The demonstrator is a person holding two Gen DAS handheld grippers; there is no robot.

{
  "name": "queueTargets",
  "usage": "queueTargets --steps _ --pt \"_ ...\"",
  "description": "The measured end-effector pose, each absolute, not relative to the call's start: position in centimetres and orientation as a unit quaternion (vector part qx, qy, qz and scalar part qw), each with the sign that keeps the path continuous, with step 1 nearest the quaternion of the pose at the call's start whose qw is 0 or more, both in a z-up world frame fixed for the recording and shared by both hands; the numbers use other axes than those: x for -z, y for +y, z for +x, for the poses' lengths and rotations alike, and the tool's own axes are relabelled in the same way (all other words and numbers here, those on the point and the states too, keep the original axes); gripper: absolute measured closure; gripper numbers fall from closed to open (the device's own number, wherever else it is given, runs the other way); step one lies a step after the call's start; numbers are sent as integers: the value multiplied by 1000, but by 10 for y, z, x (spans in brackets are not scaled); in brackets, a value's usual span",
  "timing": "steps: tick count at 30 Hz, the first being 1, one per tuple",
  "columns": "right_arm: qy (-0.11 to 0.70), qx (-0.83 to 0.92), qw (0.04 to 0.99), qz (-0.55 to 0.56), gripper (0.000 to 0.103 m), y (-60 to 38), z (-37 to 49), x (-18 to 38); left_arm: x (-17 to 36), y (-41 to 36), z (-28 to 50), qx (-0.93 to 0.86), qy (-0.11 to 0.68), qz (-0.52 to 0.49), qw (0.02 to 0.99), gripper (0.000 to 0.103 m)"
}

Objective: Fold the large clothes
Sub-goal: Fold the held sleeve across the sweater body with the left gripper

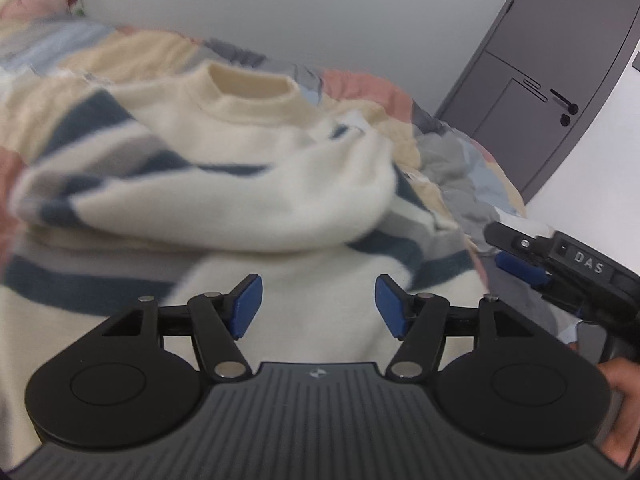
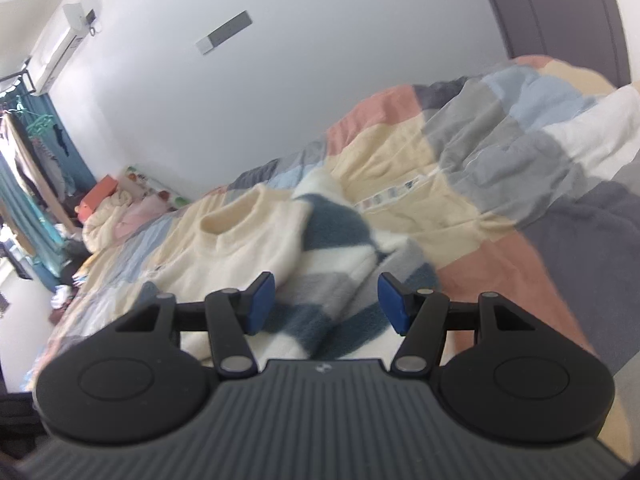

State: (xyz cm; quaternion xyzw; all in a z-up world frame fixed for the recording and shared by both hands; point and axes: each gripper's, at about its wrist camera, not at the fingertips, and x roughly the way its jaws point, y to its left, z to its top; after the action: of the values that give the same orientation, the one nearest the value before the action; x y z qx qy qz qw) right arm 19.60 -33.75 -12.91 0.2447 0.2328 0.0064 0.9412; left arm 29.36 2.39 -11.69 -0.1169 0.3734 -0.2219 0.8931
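Ahead of both sets of jaws, the striped sweater (image 1: 248,184) lies flat on the bed (image 2: 500,168) with one sleeve (image 1: 224,216) laid across its chest, left gripper (image 1: 319,306) and right gripper (image 2: 326,302) standing apart, empty, likely free for the next fold.

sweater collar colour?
Cream, plain ribbed, on the sweater collar; the body below has navy and grey stripes. Clearest in the left wrist view.
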Motion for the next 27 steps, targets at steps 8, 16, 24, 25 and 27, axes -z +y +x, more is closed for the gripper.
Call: queueTargets --steps 8,16,24,25,27 --pt "266 -31 939 216 43 -304 232 131 119 74 314 165 322 -138 922 35" --pt "267 -55 947 169 44 -272 284 141 125 66 367 187 297 -125 928 35" --pt "303 -35 941 145 71 -266 308 170 164 69 401 206 337 -134 909 35" --pt "308 -25 941 138 77 -264 308 171 166 70 402 209 338 -137 907 35" --pt "316 -13 938 139 81 -263 306 173 168 71 403 213 340 -147 904 35"
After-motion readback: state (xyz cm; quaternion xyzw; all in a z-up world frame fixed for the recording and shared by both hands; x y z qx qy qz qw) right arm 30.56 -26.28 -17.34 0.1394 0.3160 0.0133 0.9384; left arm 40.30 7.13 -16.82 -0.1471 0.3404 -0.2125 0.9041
